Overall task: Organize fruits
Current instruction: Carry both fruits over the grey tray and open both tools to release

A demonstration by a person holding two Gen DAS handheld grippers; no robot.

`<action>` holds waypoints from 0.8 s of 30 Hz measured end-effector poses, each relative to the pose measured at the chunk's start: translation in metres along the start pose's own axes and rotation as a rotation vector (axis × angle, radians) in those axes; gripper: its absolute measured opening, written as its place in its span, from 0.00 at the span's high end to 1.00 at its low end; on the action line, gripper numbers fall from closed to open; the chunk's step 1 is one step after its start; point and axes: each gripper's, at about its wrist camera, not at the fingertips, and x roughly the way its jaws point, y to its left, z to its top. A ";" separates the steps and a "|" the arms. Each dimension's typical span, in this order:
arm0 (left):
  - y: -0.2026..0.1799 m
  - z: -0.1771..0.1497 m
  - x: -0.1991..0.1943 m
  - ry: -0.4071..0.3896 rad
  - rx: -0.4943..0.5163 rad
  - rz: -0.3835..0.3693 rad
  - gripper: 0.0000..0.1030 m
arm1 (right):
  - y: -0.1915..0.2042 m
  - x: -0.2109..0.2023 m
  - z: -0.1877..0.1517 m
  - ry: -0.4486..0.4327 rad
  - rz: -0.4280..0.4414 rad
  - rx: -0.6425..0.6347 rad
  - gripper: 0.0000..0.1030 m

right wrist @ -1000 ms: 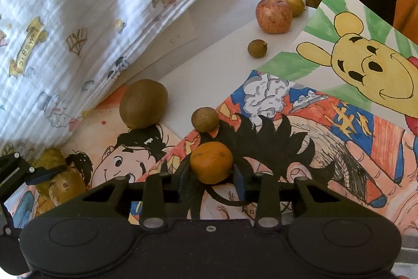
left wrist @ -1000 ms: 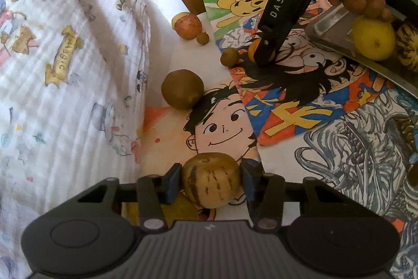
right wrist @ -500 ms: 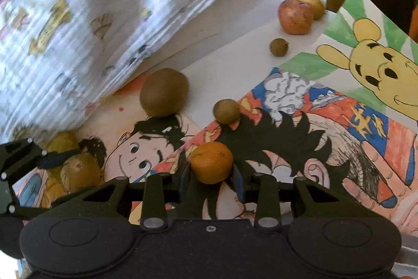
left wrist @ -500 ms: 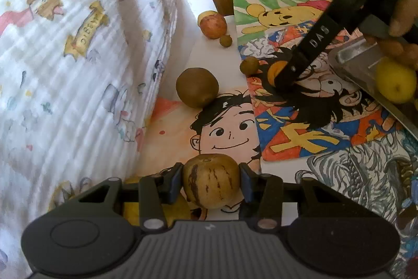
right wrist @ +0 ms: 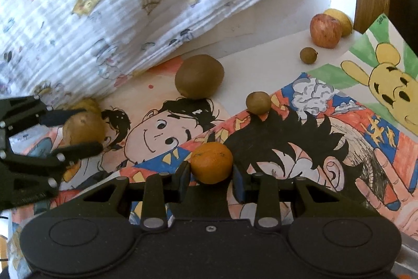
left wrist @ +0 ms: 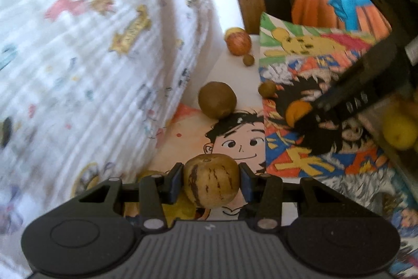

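My left gripper [left wrist: 211,182] is shut on a tan fruit with dark stripes [left wrist: 211,183], held above the cartoon drawings. The right wrist view shows that same gripper [right wrist: 78,130] at the left edge, holding the striped fruit [right wrist: 82,127]. My right gripper [right wrist: 211,171] is shut on a small orange [right wrist: 211,165]; in the left wrist view it appears as a black arm gripping the orange [left wrist: 297,111]. A brown kiwi [right wrist: 199,76] and a small round brown fruit [right wrist: 258,102] lie on the paper beyond.
A red apple [right wrist: 325,30], a yellow fruit [right wrist: 339,17] behind it and a tiny brown fruit [right wrist: 308,55] sit at the far corner. A patterned white cloth [right wrist: 117,4] rises on the left. A metal tray [left wrist: 376,119] with a yellow lemon [left wrist: 398,132] lies right.
Both grippers have risen and drawn back with their fruits held; the table fruits appear farther away. The orange has left the paper.
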 end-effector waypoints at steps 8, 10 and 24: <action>0.003 -0.003 -0.044 -0.046 -0.193 -0.061 0.53 | 0.039 -0.041 -0.018 -0.116 0.017 -0.119 0.64; -0.001 -0.003 -0.057 -0.064 -0.228 -0.080 0.53 | 0.049 -0.058 -0.023 -0.143 0.028 -0.132 0.64; -0.049 0.005 -0.117 -0.110 -0.303 -0.212 0.53 | 0.050 -0.188 -0.101 -0.362 -0.104 -0.051 0.64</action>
